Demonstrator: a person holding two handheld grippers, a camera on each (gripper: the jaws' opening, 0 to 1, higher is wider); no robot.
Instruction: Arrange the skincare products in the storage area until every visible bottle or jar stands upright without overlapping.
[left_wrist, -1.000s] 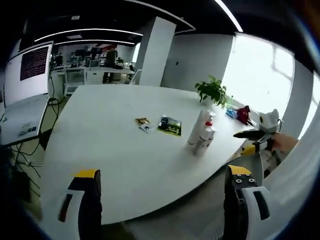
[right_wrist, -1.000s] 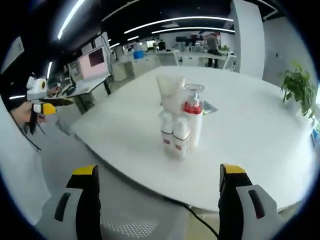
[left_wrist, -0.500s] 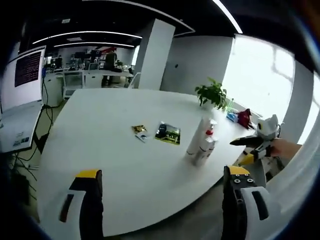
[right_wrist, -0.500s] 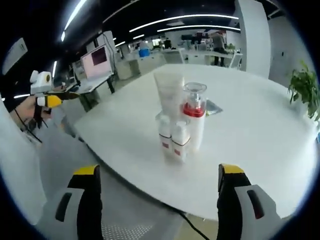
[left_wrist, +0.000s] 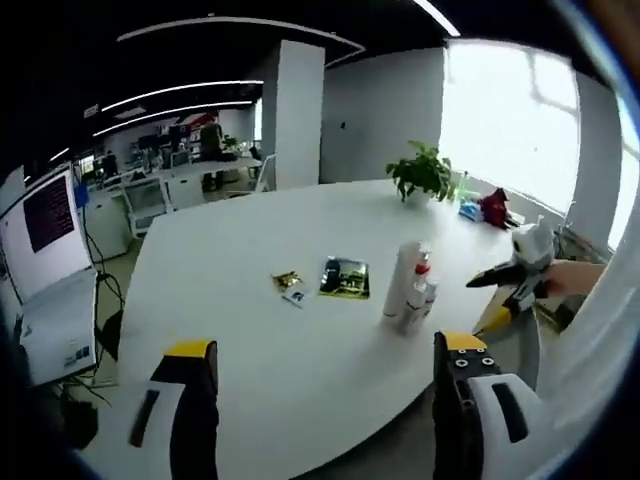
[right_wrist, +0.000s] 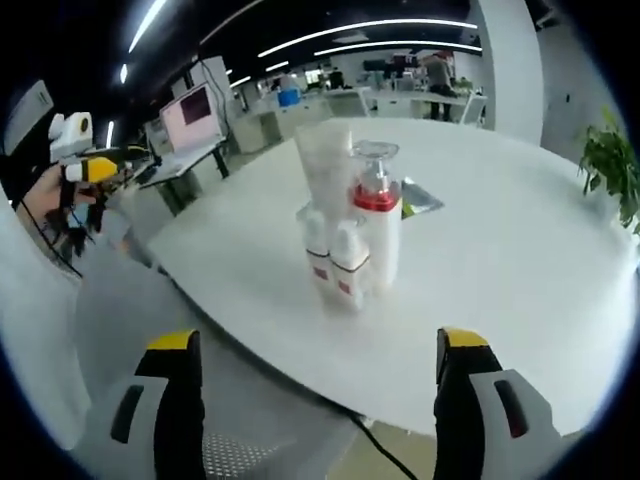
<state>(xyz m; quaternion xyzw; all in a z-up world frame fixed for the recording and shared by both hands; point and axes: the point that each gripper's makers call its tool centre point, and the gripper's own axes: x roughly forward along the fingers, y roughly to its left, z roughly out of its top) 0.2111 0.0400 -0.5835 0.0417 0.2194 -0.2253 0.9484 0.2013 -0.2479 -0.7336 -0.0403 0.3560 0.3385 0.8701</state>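
Standing upright: bottles (right_wrist: 350, 245) clustered on worktop (right_wrist: 500, 270)
Left gripper (left_wrist: 318, 420): jaws spread, empty
Right gripper (right_wrist: 315, 415): jaws spread, empty

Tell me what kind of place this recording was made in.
Most likely an open-plan office: a large white meeting table, rows of desks in the background, a big screen on a stand, and a potted plant by the window.

From my right gripper view, the tall white tube (right_wrist: 325, 170) is partly hidden behind the small bottles (right_wrist: 335, 262) and looks blurry. In my left gripper view, the flat packets (left_wrist: 325, 280) at 12 o'clock are too small to read.
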